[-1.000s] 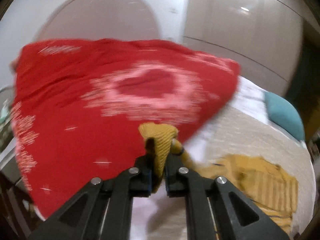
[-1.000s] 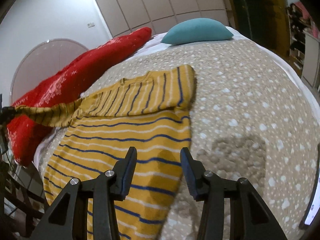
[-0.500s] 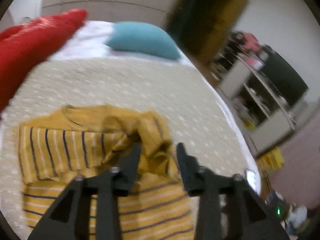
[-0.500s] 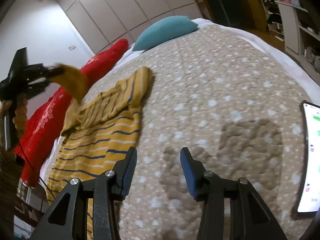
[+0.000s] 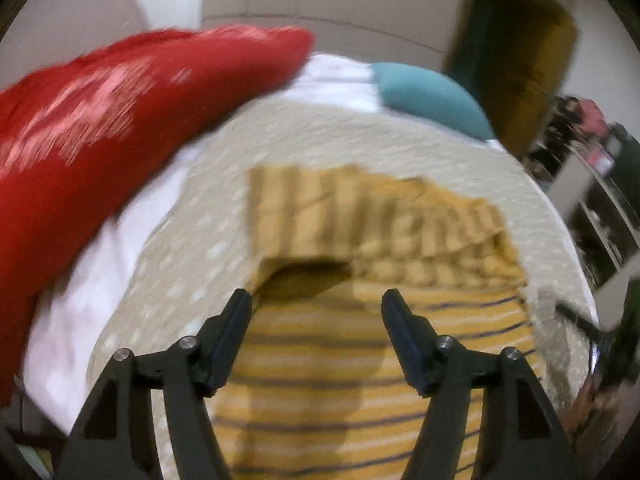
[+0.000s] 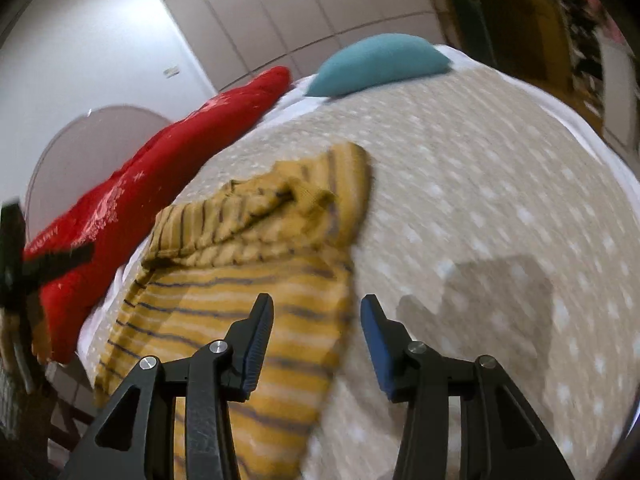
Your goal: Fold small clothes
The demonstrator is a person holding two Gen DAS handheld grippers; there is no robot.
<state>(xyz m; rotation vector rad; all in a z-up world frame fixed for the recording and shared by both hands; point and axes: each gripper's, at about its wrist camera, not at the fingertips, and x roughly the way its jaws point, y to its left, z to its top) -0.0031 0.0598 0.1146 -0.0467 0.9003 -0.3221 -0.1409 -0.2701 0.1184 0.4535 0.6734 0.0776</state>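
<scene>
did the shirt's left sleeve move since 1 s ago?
Yes. The sleeve now lies folded across the yellow striped shirt, away from the red blanket it stretched toward. Left gripper is open.

The striped yellow sweater point(image 6: 248, 280) is a soft ribbed knit, matt; the bedspread point(image 6: 480, 208) under it is a beige cloth with a pebbled, dotted texture; the red blanket point(image 5: 100, 120) looks plush and fleecy; the teal pillow point(image 6: 380, 64) is smooth matt fabric; the left gripper point(image 5: 316, 320) is matt black plastic with shiny metal screws; the wardrobe doors point(image 6: 304, 16) look glossy.
</scene>
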